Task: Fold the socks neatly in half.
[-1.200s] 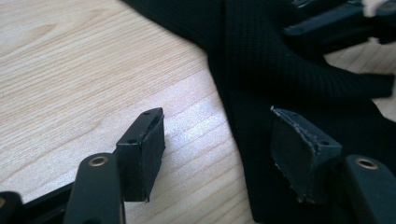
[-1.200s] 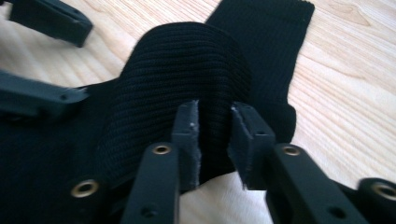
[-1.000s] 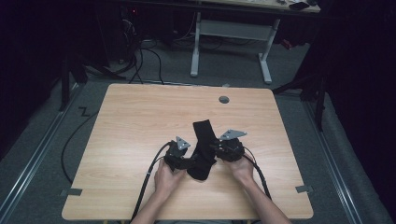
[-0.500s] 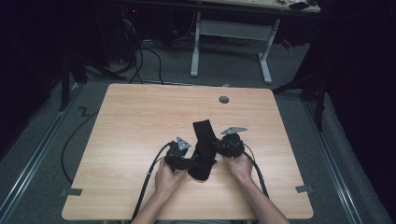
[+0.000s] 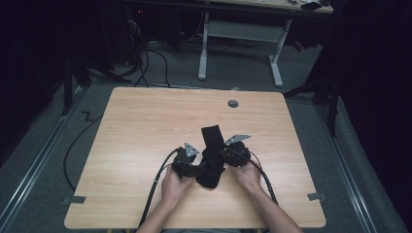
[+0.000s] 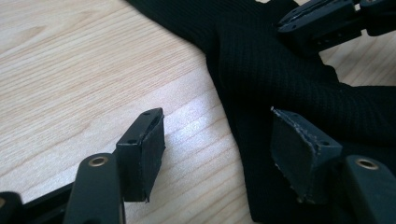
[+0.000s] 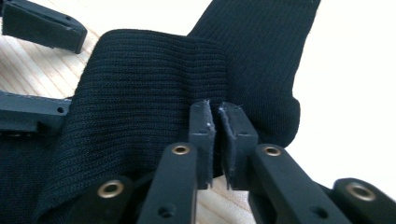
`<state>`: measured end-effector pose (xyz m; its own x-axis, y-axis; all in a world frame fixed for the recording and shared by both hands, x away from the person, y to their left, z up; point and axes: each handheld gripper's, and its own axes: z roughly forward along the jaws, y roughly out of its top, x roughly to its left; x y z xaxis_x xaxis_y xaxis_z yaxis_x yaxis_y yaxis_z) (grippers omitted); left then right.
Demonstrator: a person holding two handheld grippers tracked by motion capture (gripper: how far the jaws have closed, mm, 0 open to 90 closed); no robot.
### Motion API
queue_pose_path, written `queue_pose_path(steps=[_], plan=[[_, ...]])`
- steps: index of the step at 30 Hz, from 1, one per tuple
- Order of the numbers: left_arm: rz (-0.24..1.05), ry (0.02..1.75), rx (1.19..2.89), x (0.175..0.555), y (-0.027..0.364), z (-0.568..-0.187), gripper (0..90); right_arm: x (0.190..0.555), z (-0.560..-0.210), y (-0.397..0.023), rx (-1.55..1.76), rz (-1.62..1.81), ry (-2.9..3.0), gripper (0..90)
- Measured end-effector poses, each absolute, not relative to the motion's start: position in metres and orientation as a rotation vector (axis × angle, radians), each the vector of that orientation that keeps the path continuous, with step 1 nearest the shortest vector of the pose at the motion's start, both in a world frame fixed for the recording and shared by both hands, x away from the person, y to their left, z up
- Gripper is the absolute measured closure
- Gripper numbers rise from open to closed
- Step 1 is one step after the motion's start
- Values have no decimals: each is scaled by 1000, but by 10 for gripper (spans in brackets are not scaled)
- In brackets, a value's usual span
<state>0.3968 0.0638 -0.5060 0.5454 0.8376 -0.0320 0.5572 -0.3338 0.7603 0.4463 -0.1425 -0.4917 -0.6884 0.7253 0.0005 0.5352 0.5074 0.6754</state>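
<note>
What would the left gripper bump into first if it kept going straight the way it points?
Probably the black sock: the left gripper is open, one pad already over the knit, with the right gripper just beyond.

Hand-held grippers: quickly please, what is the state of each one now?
Left hand-held gripper: open, one pad resting on the black sock, not pinching it.
Right hand-held gripper: jaws have just been closing, shut on a fold of the sock.
</note>
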Motion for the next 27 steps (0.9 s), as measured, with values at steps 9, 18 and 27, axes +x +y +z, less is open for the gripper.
queue_pose_path(steps=[9,18,27], plan=[[472,1113,2038,397,63,-506,353,447,-475,-148,1019,1026,2407,860],[453,1091,2069,391,63,-505,358,458,-461,-144,999,1039,2339,860],[444,1083,2078,389,65,-504,358,471,-460,-144,1089,1102,2305,860]])
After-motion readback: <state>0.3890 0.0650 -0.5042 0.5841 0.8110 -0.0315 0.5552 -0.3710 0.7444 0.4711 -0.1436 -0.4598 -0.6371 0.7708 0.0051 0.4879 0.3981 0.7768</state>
